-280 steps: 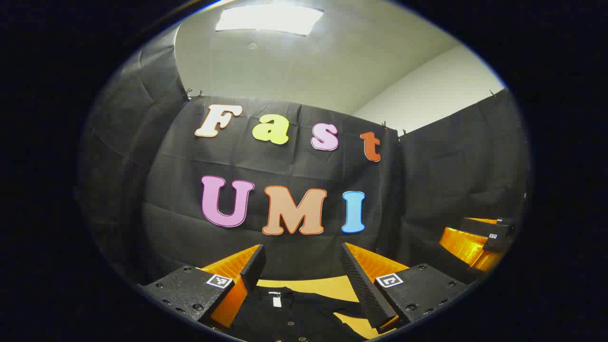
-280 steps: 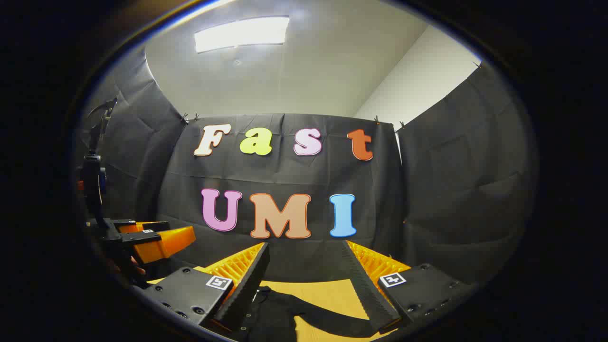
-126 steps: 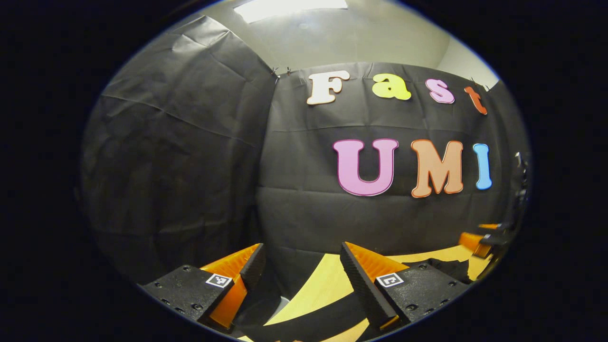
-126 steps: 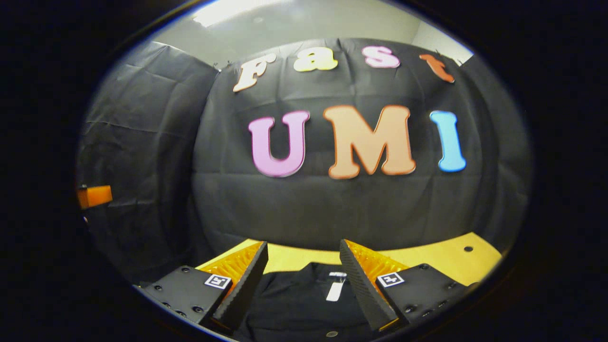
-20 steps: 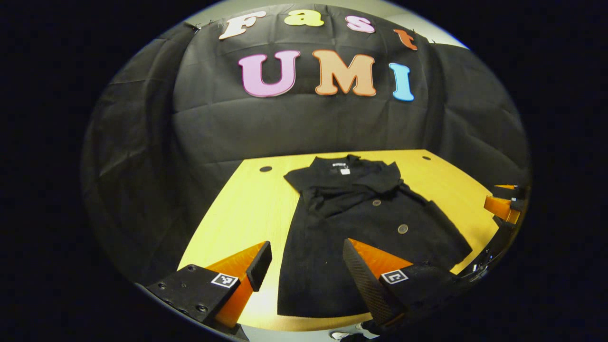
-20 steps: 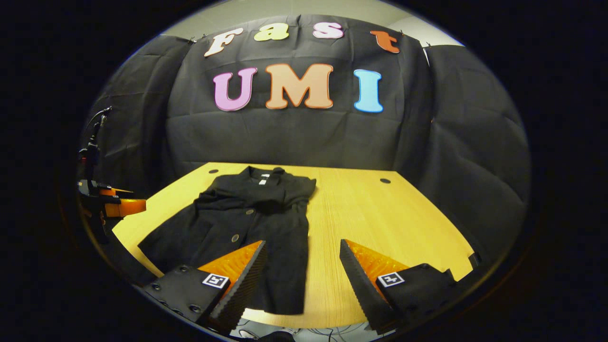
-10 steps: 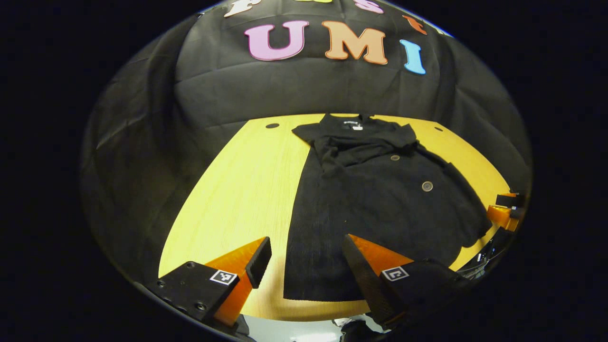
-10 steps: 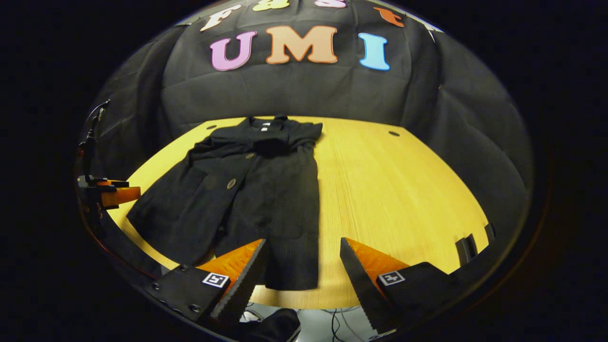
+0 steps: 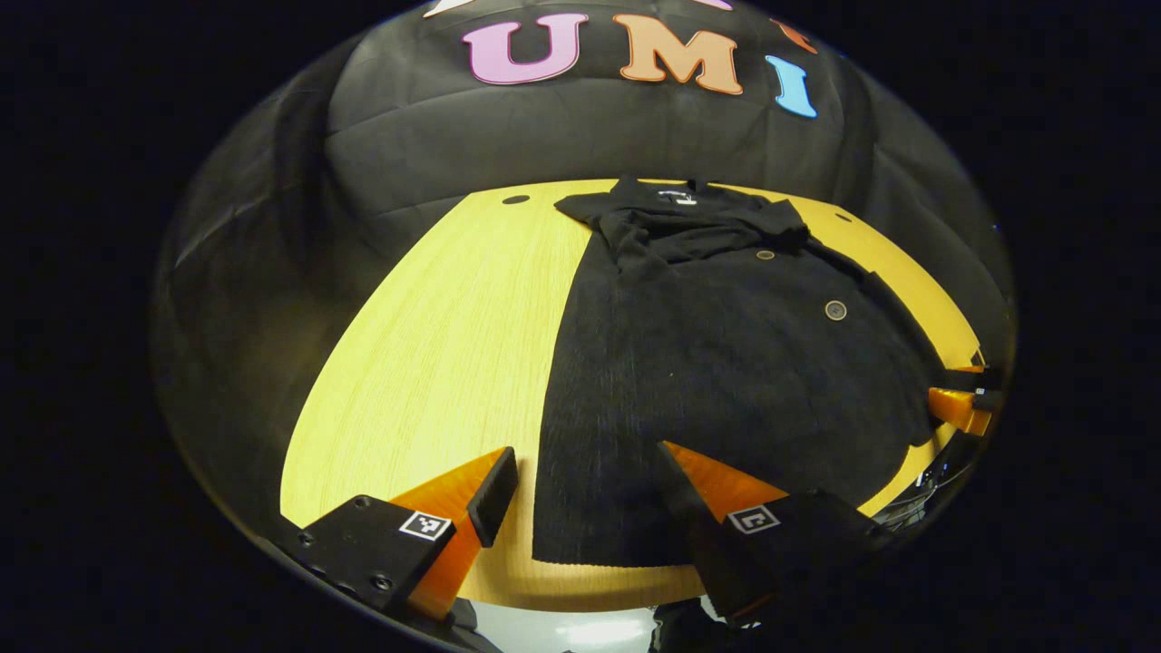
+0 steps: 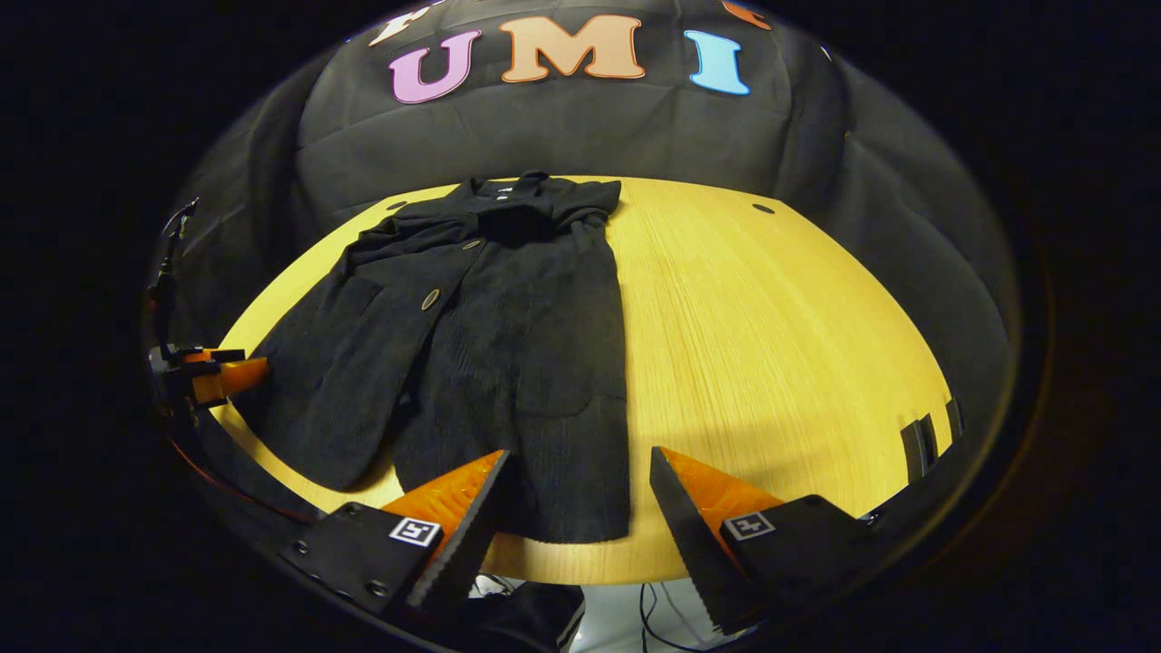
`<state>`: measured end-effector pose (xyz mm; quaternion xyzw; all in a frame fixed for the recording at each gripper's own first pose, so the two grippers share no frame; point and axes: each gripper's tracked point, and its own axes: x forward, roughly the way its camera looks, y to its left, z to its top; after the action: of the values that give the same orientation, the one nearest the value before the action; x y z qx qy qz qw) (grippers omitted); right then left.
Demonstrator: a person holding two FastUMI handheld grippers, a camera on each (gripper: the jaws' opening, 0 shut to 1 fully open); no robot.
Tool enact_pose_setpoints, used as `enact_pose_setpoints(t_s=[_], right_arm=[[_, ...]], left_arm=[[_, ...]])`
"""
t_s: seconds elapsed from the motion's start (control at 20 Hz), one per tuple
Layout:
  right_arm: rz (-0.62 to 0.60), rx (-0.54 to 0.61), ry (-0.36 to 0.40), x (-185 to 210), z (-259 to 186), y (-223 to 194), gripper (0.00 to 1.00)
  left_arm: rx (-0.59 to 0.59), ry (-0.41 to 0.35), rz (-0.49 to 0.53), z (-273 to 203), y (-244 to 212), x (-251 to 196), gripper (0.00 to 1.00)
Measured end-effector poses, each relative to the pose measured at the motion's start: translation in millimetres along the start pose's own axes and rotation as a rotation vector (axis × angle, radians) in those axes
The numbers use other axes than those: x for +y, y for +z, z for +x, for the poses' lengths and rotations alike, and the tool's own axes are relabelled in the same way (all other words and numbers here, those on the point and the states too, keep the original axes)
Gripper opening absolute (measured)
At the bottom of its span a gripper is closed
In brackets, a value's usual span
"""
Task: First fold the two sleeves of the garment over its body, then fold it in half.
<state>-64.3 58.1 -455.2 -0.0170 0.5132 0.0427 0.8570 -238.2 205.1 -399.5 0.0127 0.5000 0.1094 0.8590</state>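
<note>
Black garment (image 9: 717, 363) spread flat on a yellow wooden table (image 9: 426, 345), collar toward the far cloth wall, hem near the front edge. Both sleeves folded in over the body; two round buttons (image 9: 835, 310) visible on the front panel, a small white label at the collar. Body not yet folded in half.

Left gripper (image 9: 580, 494) above the near-left corner of the hem, jaws spread apart, nothing between them; one finger over bare wood, the other over the fabric. Contact with the cloth cannot be told.

Right gripper (image 10: 576, 499) above the near-right corner of the hem, jaws likewise spread, holding nothing. Hem edge (image 10: 562, 535) lying between its two fingers.

In the right gripper view, garment (image 10: 481, 345) on the left half of the table (image 10: 771, 345), right half bare. Opposite gripper partly visible at the margin of each view, beside the garment's side edge.
</note>
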Motion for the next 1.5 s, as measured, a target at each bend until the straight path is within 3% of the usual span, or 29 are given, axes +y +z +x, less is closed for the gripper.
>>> enact_pose_setpoints(t_s=[0.15,0.25,0.3,0.35,0.4,0.45,0.5,0.65,0.9,1.15,1.5], right_arm=[[0.003,0.021,0.042,4,0,0,0.94],[-0.028,0.022,0.067,10,1,1,0.86],[-0.042,0.016,0.078,14,1,0,0.7],[-0.047,0.011,0.086,16,1,-2,0.67],[-0.042,0.003,0.093,19,0,-2,0.53],[-0.028,0.001,0.103,23,1,-5,0.47],[-0.008,-0.005,0.108,26,0,-5,0.27],[0.022,-0.016,0.113,30,-2,-6,0.03],[0.054,-0.214,0.128,37,-43,42,0.02],[0.048,-0.395,0.14,41,-80,126,0.0],[0.041,-0.557,0.175,43,-98,228,0.03]], left_arm=[[-0.013,-0.023,-0.009,2,0,-5,0.87],[-0.025,-0.052,0.013,2,-2,-16,0.76],[-0.038,-0.06,0.028,1,-3,-21,0.56],[-0.053,-0.053,0.045,0,-3,-24,0.37],[-0.068,-0.047,0.063,1,-3,-26,0.18],[-0.081,-0.033,0.079,-1,-2,-28,0.13],[-0.08,-0.026,0.091,0,-4,-28,0.03],[-0.052,-0.031,0.083,-1,-4,-28,0.0],[-0.202,-0.054,-0.037,-40,59,-14,0.0],[-0.355,-0.081,-0.041,-65,145,-14,0.0],[-0.455,-0.095,-0.056,-73,232,-18,0.0]])
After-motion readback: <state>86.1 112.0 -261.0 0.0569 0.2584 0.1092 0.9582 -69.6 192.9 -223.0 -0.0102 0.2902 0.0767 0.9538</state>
